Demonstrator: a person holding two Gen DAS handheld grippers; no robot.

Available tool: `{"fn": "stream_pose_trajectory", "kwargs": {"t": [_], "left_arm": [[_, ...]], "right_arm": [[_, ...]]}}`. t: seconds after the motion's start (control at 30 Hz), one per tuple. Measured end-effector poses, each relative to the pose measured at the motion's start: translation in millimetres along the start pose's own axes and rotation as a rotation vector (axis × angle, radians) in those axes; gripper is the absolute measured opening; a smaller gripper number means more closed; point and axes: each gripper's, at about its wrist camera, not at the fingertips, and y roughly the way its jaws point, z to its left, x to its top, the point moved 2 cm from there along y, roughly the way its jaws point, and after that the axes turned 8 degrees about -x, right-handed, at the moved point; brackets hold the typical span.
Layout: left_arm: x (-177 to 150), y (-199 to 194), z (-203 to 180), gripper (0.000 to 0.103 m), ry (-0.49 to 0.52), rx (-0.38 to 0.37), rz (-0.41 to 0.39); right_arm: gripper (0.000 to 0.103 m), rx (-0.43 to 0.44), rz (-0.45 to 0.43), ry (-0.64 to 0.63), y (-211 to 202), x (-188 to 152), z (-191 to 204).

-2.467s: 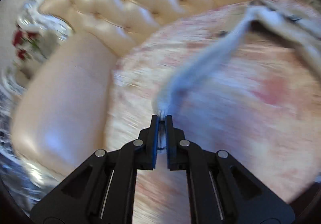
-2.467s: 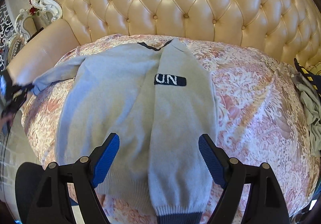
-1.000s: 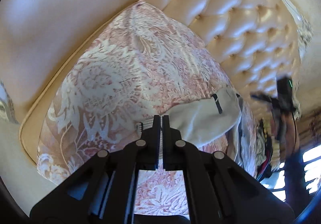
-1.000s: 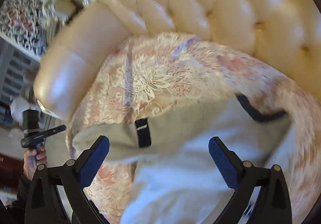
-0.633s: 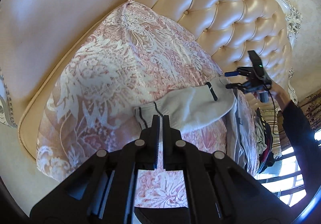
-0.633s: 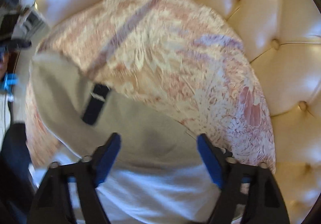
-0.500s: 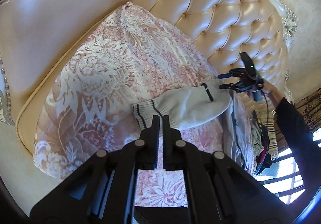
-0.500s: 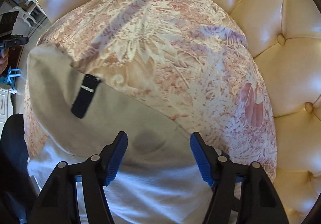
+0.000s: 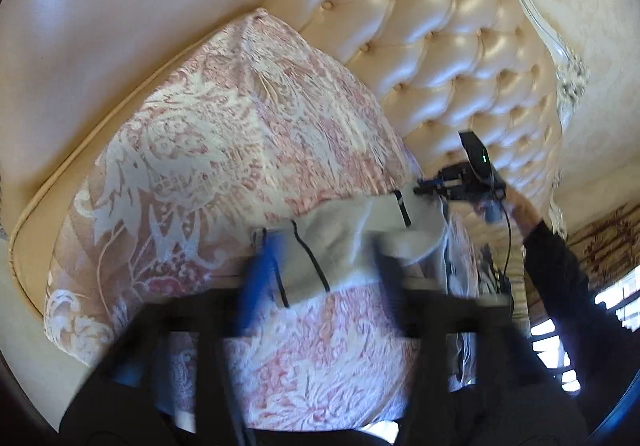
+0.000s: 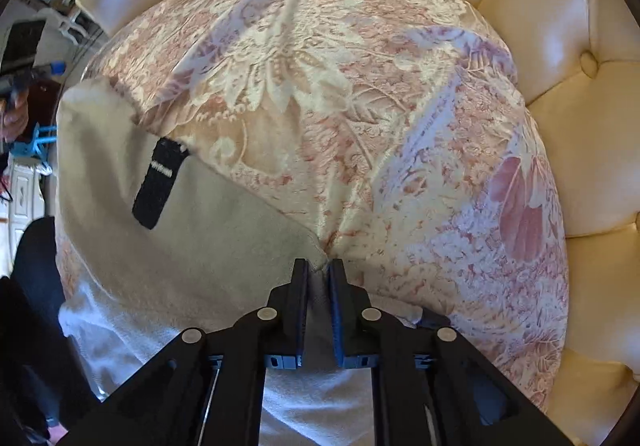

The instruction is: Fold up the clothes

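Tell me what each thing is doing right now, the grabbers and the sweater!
Sweater: lying on the flowery cushion, partly folded, sleeve laid across it.
Sleeve cuff: resting on the cushion, between the left fingers, which do not press on it.
Left gripper: blurred, jaws opening.
Right gripper: shut, pinching the sweater's edge.

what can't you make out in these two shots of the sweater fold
- Left wrist view: the left gripper is smeared by motion blur as its jaws open, so whether its pads touch the sleeve cuff is unclear.
- Right wrist view: the right gripper covers the sweater fold it pinches; the lower body is cut off by the frame edge.
- The black label text is too small to read.
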Motion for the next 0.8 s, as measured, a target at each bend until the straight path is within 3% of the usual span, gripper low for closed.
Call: {"fn": "stream_pose_trajectory", "kwargs": {"t": [0.13,0.17,0.23,0.3,0.47,0.57,0.77,0.8], "left_arm": [[7,-1,9,0.071,-0.068,-0.053,-0.013],[8,-1,10,0.069,-0.083,-0.068,-0.013],[10,4,12,0.054,-0.086,-0.078,0.013],[10,11,18,0.029,-0.101,-0.04,0.04],[3,25,16,0.027,-0.028,0.064,0.101],[0,36,13,0.027,0.049,0.188,0.124],[-6,53,6,0.027,0.107,0.248,0.156],[-4,53,7,0.009,0.102,0.256,0.153]], "right_arm": [[0.01,-0.077,-0.078,0.01,-16,-2,5],[0.01,-0.084,-0.088,0.013,-20,-4,6],[0.01,-0.097,-0.101,0.012,-27,-7,7],[0.01,-0.104,-0.107,0.011,-32,-11,9],[0.009,-0.109,-0.13,0.026,-38,-5,3],[0.009,-0.107,-0.141,0.036,-42,-5,3],[0.009,-0.106,-0.161,0.049,-46,-4,-3],[0.009,-0.108,-0.164,0.052,-47,-4,-4]]}}
